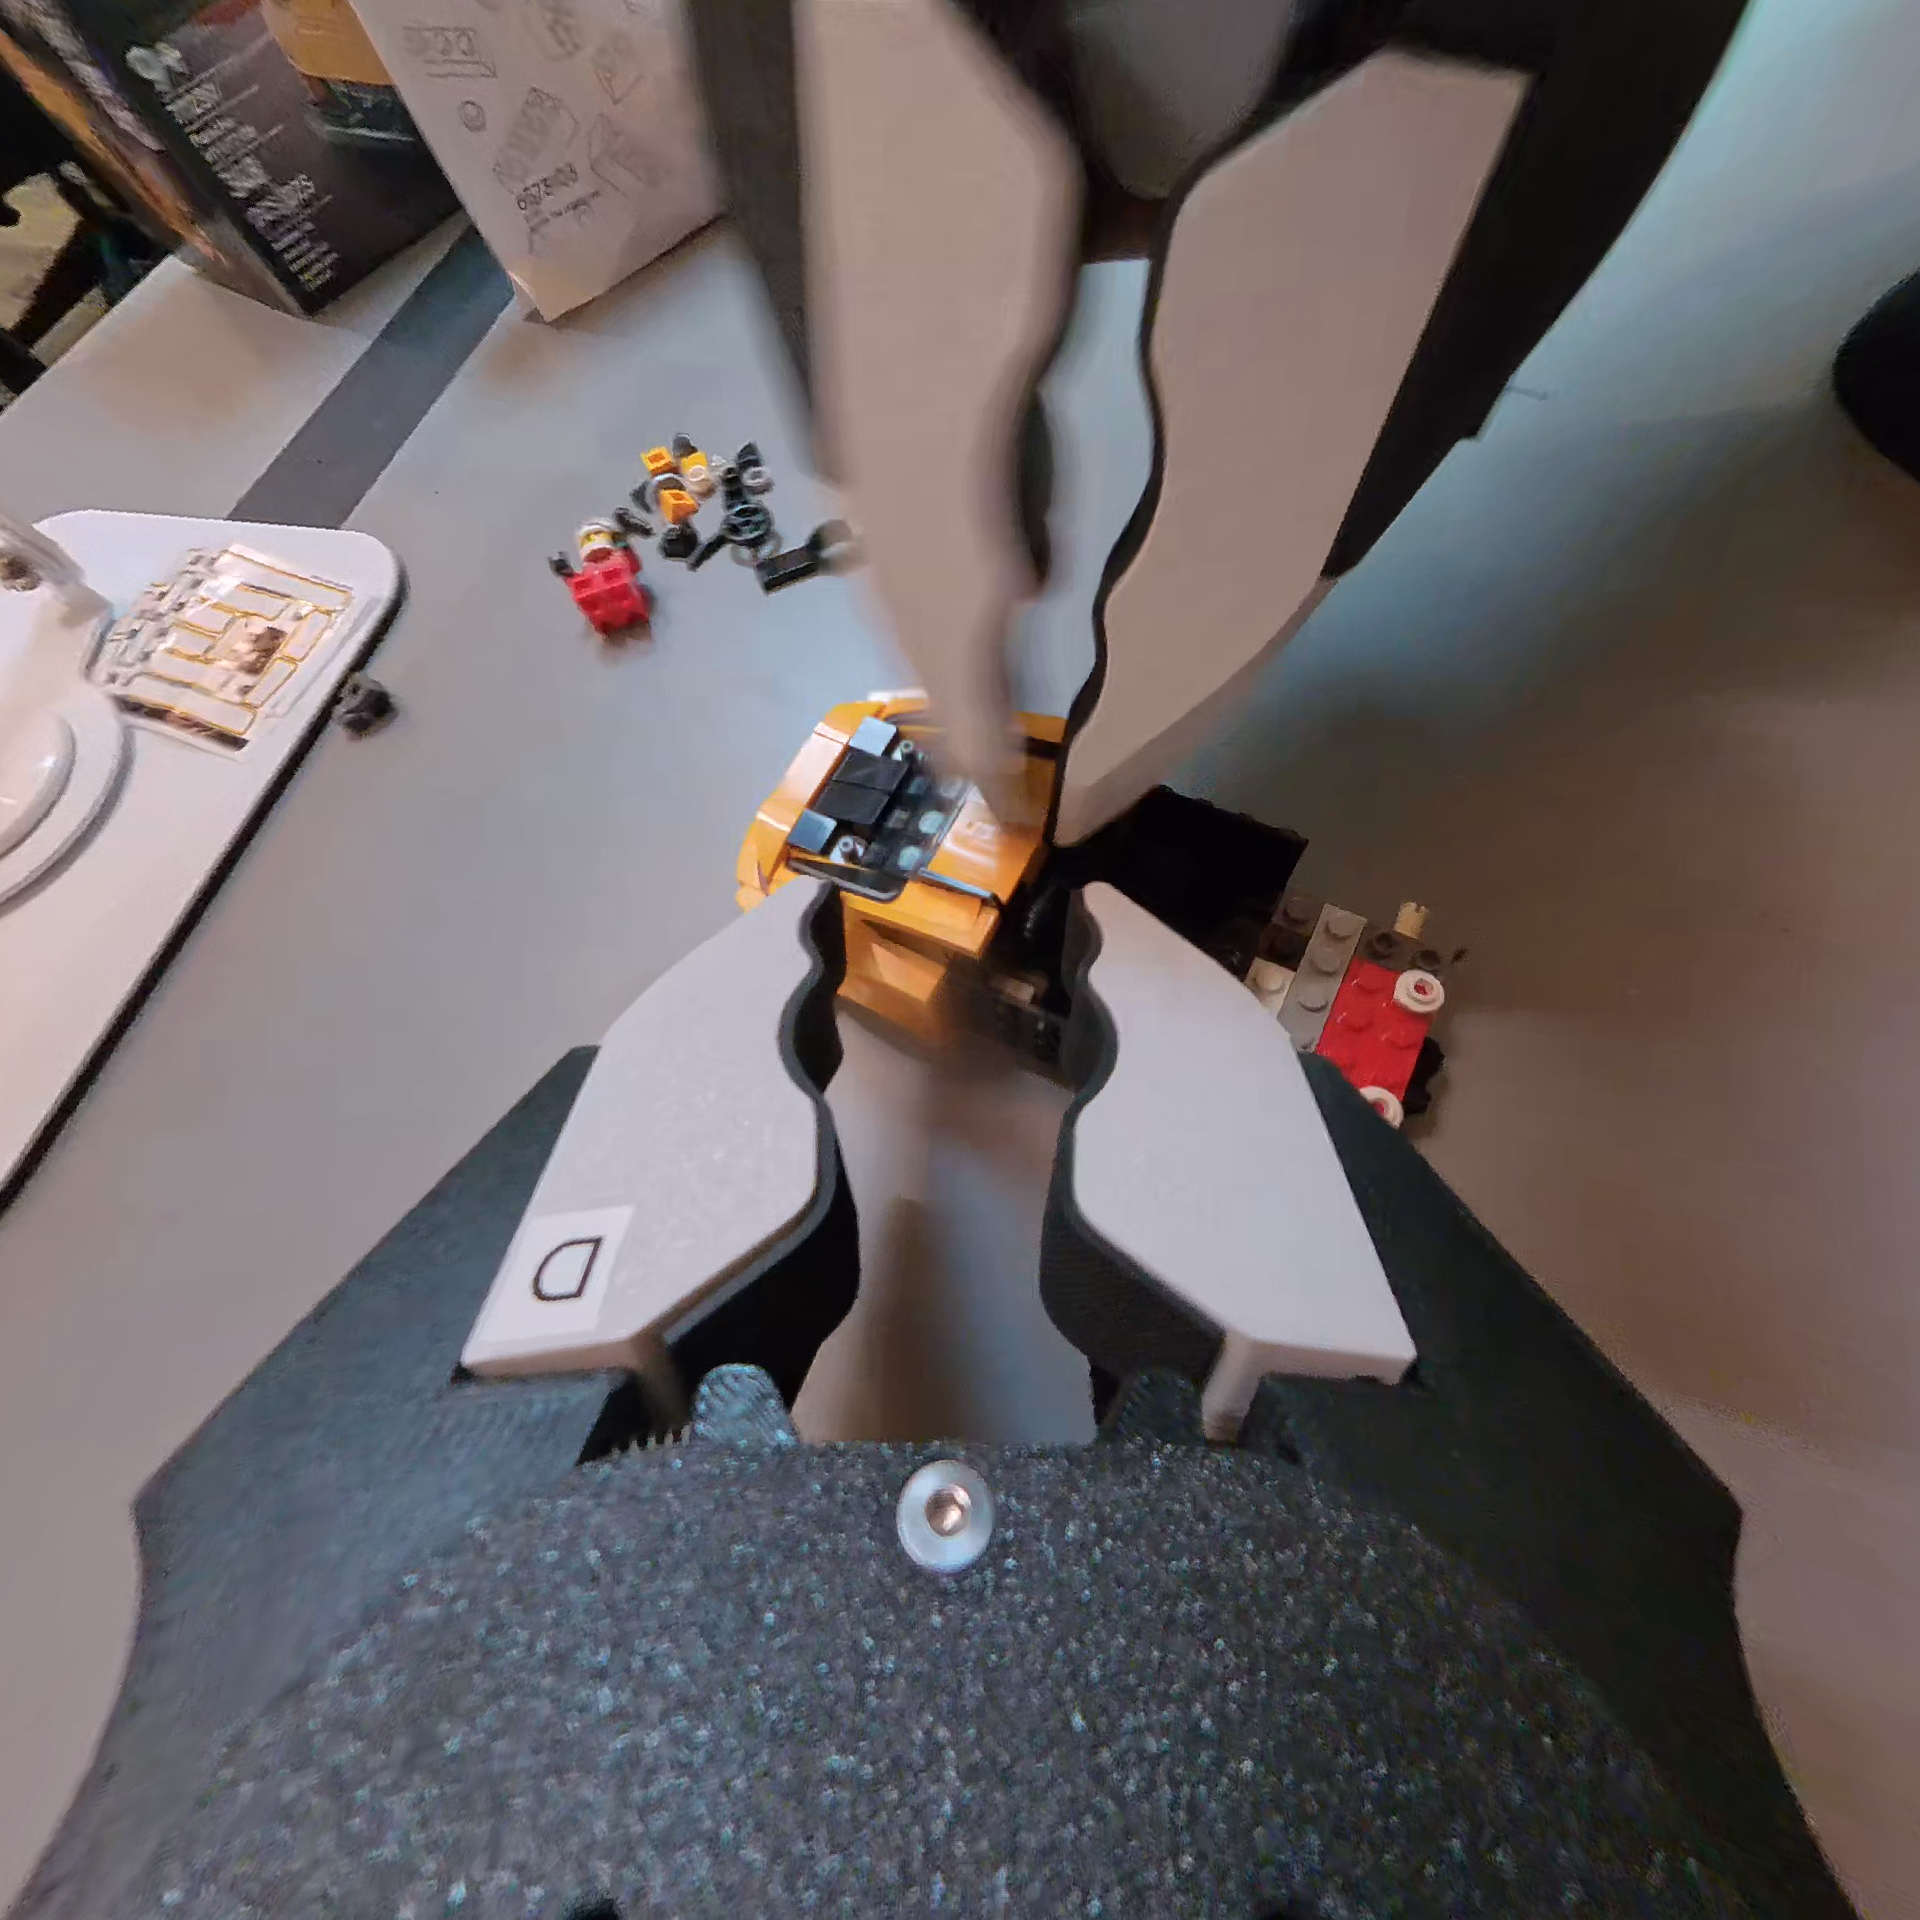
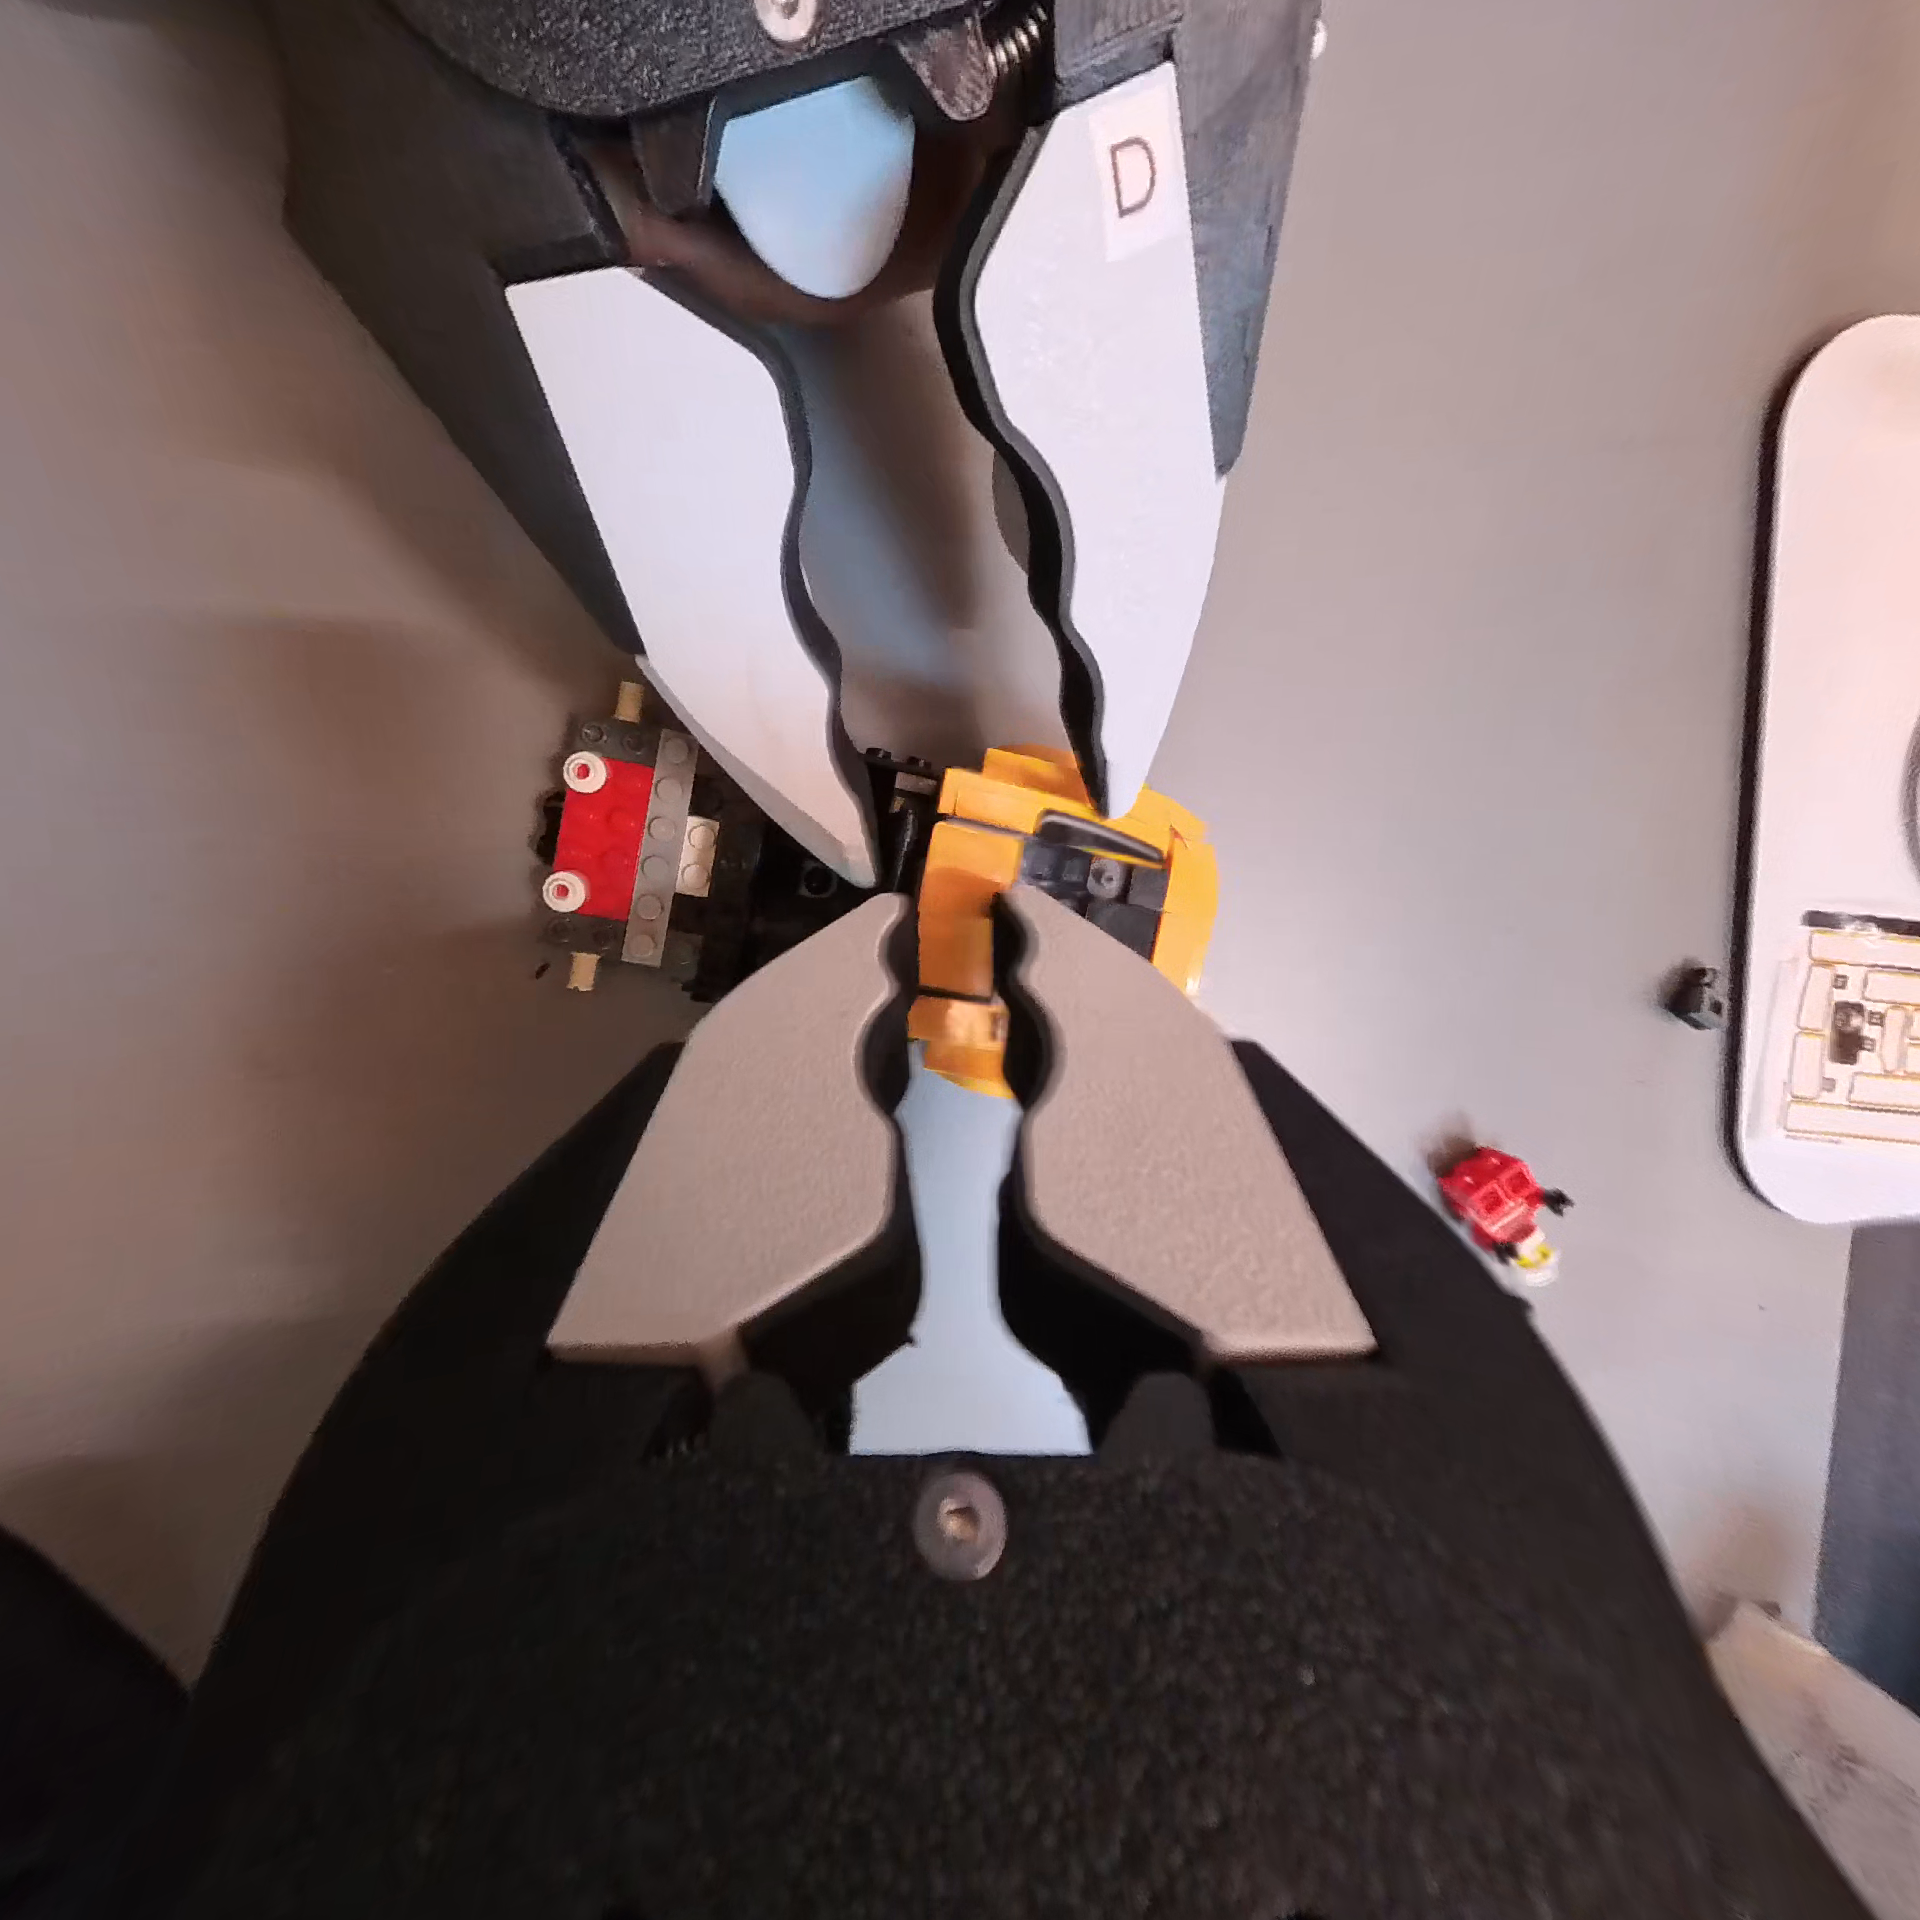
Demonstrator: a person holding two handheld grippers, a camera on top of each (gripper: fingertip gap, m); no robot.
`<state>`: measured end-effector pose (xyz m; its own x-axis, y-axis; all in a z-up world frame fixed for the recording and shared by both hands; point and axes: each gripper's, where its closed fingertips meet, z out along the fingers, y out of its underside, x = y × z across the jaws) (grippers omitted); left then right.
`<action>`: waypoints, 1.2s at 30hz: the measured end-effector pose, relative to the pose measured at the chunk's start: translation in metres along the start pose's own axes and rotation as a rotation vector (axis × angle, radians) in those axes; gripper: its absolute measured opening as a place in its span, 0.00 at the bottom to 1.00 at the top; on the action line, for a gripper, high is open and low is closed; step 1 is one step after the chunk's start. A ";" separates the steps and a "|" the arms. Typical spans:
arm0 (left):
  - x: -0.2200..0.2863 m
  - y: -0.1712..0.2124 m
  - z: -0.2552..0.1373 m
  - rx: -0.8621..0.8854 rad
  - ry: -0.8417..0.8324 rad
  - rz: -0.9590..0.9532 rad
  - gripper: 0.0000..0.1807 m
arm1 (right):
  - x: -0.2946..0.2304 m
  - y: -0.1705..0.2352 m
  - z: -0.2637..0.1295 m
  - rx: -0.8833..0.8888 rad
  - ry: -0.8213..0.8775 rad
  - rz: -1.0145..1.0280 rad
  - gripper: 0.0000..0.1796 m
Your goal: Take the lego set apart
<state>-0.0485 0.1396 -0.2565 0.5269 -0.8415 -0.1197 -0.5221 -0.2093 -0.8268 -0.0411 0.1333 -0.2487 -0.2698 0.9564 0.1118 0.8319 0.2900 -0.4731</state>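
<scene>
You are mid-teardown: the orange car body (image 2: 961, 935) sits at frame centre, clamped by your right gripper (image 2: 951, 909). Your left gripper (image 1: 951, 904), jaws apart, straddles its black chassis (image 1: 1023, 997). Next, probably close left and pry the halves apart.

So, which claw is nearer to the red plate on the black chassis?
Left. The left claw has one finger right beside the red plate. The right claw pinches the orange body, away from the plate.
</scene>
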 end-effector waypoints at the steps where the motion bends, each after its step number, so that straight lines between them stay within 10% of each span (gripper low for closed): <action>1: 0.000 0.000 0.000 0.002 -0.002 0.009 0.20 | -0.002 -0.005 -0.002 0.036 -0.003 0.012 0.00; 17: -0.010 -0.006 0.001 0.024 -0.085 0.061 0.25 | 0.011 0.001 -0.006 0.107 0.106 0.060 0.16; 36: -0.003 -0.005 0.006 0.013 -0.034 0.055 0.22 | 0.012 0.003 0.002 0.040 0.017 0.075 0.09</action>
<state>-0.0438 0.1465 -0.2555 0.5201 -0.8342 -0.1835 -0.5421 -0.1564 -0.8256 -0.0428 0.1456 -0.2503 -0.1992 0.9759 0.0895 0.8292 0.2165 -0.5153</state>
